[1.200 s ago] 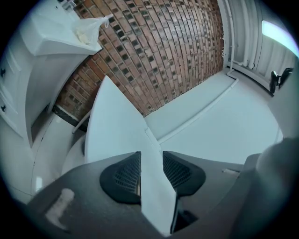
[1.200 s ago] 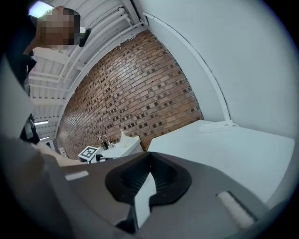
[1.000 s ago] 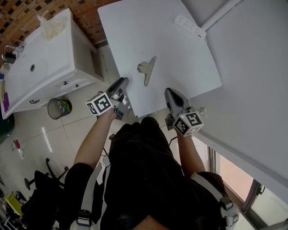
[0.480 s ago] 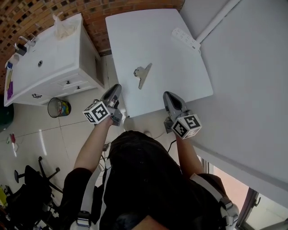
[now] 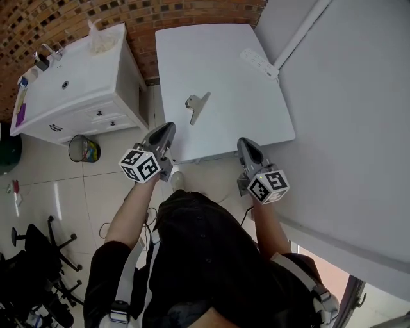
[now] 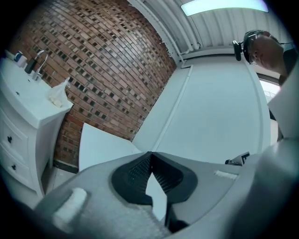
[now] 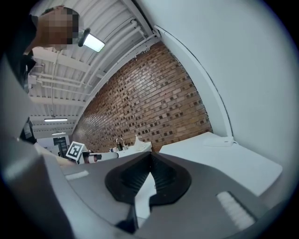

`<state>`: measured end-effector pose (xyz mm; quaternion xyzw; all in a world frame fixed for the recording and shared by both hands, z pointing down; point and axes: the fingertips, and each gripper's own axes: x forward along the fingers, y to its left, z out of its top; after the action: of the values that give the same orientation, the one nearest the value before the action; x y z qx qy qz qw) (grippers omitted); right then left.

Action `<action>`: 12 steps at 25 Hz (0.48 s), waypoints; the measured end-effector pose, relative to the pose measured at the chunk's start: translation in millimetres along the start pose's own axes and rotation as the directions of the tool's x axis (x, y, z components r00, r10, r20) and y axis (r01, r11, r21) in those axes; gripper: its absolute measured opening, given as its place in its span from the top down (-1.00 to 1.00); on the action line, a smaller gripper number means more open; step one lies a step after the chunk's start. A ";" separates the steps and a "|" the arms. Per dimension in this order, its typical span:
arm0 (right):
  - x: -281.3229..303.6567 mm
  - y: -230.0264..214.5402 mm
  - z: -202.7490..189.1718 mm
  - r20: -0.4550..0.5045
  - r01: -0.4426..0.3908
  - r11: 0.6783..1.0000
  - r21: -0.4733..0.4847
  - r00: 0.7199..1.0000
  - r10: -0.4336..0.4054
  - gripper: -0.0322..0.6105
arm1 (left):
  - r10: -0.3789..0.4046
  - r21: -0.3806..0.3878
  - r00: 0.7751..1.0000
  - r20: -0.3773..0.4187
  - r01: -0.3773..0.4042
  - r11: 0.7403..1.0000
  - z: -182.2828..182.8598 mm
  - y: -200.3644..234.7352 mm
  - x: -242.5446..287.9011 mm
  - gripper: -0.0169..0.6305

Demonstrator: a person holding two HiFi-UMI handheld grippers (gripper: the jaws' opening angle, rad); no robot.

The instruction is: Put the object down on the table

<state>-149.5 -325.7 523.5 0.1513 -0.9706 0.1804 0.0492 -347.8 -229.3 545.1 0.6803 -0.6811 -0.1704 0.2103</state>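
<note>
I'm seeing a silvery clip (image 5: 196,106) showing against the plain white bench (image 5: 224,64). The left hand-held gripper (image 5: 168,128) and right hand-held gripper (image 5: 246,142) are showing grey, carrying black-and-white square-patterned cubes. The brick wall (image 5: 192,13) is looking red-brown, dark-flecked.

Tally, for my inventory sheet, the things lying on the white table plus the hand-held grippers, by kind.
Silver metal bulldog clip: 1
White plastic power strip: 1
Grey left hand-held gripper and grey right hand-held gripper: 2
Total: 4
</note>
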 end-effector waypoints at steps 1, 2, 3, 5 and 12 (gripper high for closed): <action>-4.1 0.0 -0.9 0.000 -0.007 1.000 -0.001 1.000 0.007 0.89 | -0.010 0.006 1.000 0.008 0.010 1.000 1.3 -7.0 -3.0 0.95; -7.7 0.8 -2.5 0.002 -0.016 1.000 -0.003 1.000 0.016 0.89 | -0.019 0.017 1.000 0.013 0.019 1.000 2.0 -13.8 -6.6 0.95; -11.2 2.4 -4.7 0.004 -0.025 1.000 -0.004 1.000 0.025 0.89 | -0.026 0.034 1.000 0.014 0.026 0.999 2.3 -20.6 -11.2 0.95; -17.9 6.5 -8.5 0.006 -0.041 0.999 0.005 0.999 0.041 0.89 | -0.034 0.073 0.999 0.011 0.033 0.997 2.7 -33.8 -23.1 0.95; -26.2 14.7 -10.3 0.039 -0.045 0.999 -0.015 0.998 0.045 0.89 | -0.019 0.234 0.999 0.036 0.011 0.972 13.3 -43.3 -62.1 0.95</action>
<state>-128.8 -301.7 524.1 0.1326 -0.9759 0.1714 0.0269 -318.6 -168.7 508.0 0.7021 -0.6951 -0.1036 0.1147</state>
